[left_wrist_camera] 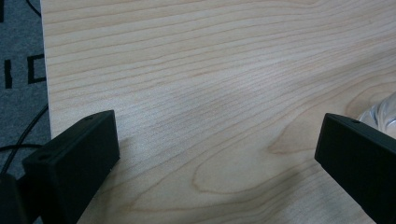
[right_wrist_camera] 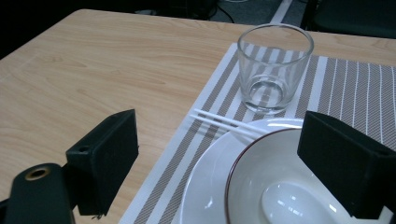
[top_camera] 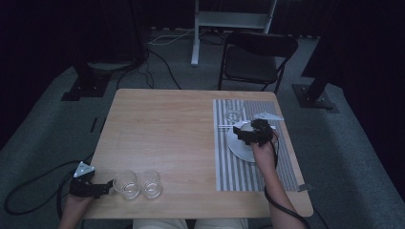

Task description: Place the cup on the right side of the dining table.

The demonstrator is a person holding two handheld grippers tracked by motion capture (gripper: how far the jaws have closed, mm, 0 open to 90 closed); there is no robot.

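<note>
Down at the table's near-left corner, the left gripper (top_camera: pixel 102 187) sits wide open and empty, a clear glass (top_camera: pixel 126 184) just right of its jaws. Farther right, the right gripper (right_wrist_camera: pixel 219 163), also open and empty, hovers over a bowl (right_wrist_camera: pixel 261 186) on a plate (right_wrist_camera: pixel 205 186), with another glass (right_wrist_camera: pixel 273 65) beyond on the striped placemat (right_wrist_camera: pixel 350 88).

Right gripper (right_wrist_camera: pixel 219 163) jaws spread wide over a bowl (right_wrist_camera: pixel 271 172) holding a spoon (right_wrist_camera: pixel 289 205); glass (right_wrist_camera: pixel 273 65) stands beyond; chopsticks (right_wrist_camera: pixel 224 123) between.

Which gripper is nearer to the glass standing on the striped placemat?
The right gripper: it hovers over the plate just in front of that glass. The left gripper sits across the table, beside two other glasses.
</note>
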